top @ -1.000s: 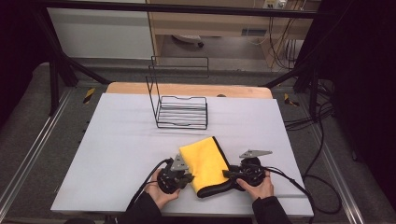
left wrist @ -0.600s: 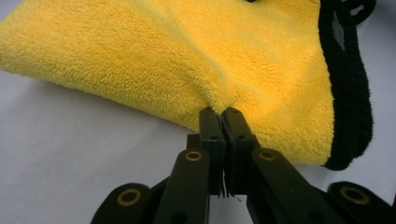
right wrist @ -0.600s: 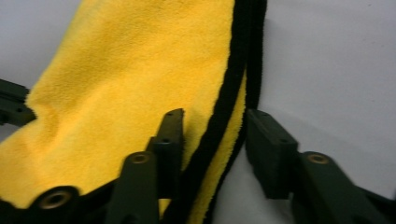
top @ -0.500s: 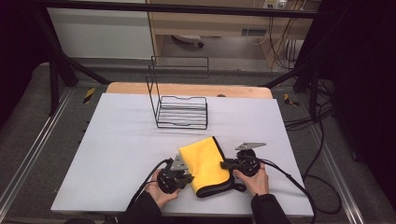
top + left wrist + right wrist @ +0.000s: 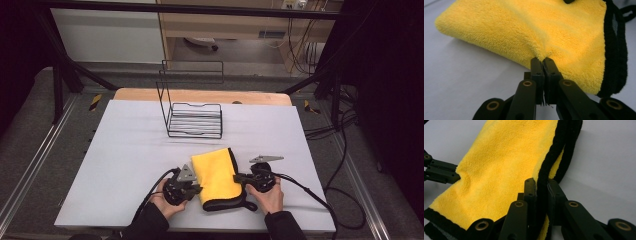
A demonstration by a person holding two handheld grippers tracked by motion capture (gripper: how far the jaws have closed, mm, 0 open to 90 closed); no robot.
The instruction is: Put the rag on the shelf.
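This is looking like a lab rigged for recording. A black metal frame (image 5: 65, 75) is standing around a grey-covered tabletop (image 5: 125, 165) across the middle of the frame, and bundled cables (image 5: 300, 50) are hanging at the upper right, with more cable (image 5: 345, 200) trailing at the lower right.

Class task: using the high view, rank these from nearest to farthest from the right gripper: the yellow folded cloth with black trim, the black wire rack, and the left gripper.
1. Yellow folded cloth with black trim: pinched at its black edge by the right gripper.
2. Left gripper: across the cloth, on its other side.
3. Black wire rack: farther back, mid-table.
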